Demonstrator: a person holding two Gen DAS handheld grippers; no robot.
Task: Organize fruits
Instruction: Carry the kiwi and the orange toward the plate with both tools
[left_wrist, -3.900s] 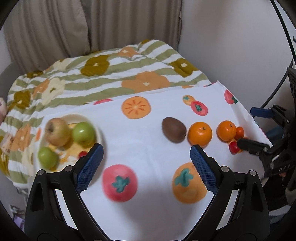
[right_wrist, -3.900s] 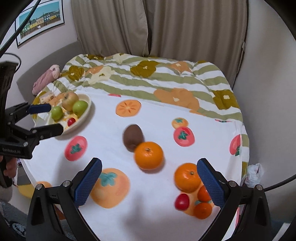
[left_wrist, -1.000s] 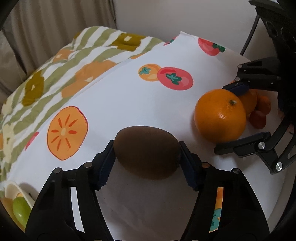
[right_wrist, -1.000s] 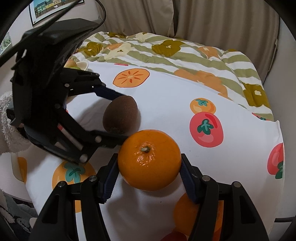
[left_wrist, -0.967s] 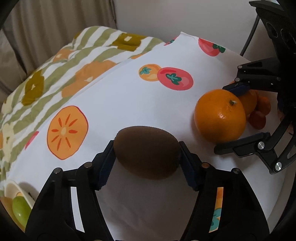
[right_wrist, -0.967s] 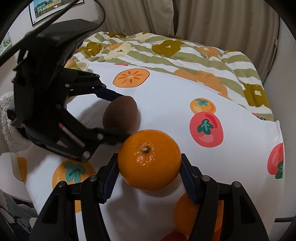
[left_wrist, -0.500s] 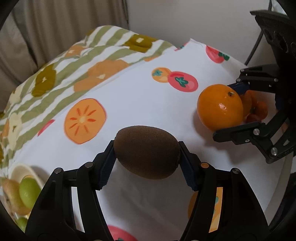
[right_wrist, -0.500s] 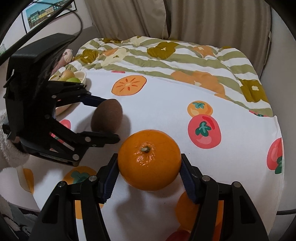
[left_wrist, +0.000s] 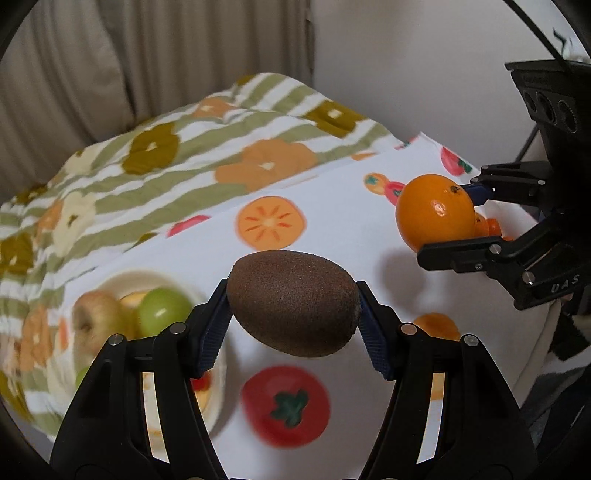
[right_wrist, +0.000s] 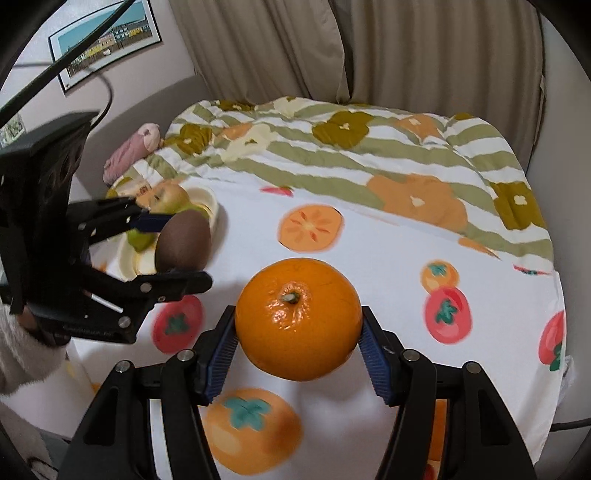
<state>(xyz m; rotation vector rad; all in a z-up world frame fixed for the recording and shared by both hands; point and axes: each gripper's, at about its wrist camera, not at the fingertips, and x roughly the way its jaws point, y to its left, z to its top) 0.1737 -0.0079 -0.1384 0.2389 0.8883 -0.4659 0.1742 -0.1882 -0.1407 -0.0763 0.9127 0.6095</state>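
My left gripper (left_wrist: 293, 326) is shut on a brown kiwi (left_wrist: 293, 302), held in the air above the fruit-print cloth (left_wrist: 351, 236). In the right wrist view the same kiwi (right_wrist: 183, 242) hangs at the left, close to the cream bowl (right_wrist: 212, 201). My right gripper (right_wrist: 298, 349) is shut on a large orange (right_wrist: 298, 319), lifted off the cloth; that orange (left_wrist: 435, 211) shows at the right of the left wrist view. The bowl (left_wrist: 114, 282) holds a green apple (left_wrist: 164, 312) and a yellowish apple (left_wrist: 94, 319).
A striped flowered quilt (right_wrist: 369, 155) covers the bed behind the cloth. Small orange fruits (left_wrist: 489, 225) lie behind the held orange. A pink rolled item (right_wrist: 129, 151) rests by the wall at far left. Curtains (right_wrist: 406, 51) hang behind. A sleeve (right_wrist: 22, 354) shows at the lower left.
Both grippers have risen with their fruit off the cloth. The left one has carried the kiwi leftward, so the bowl of apples has come into view beside it.
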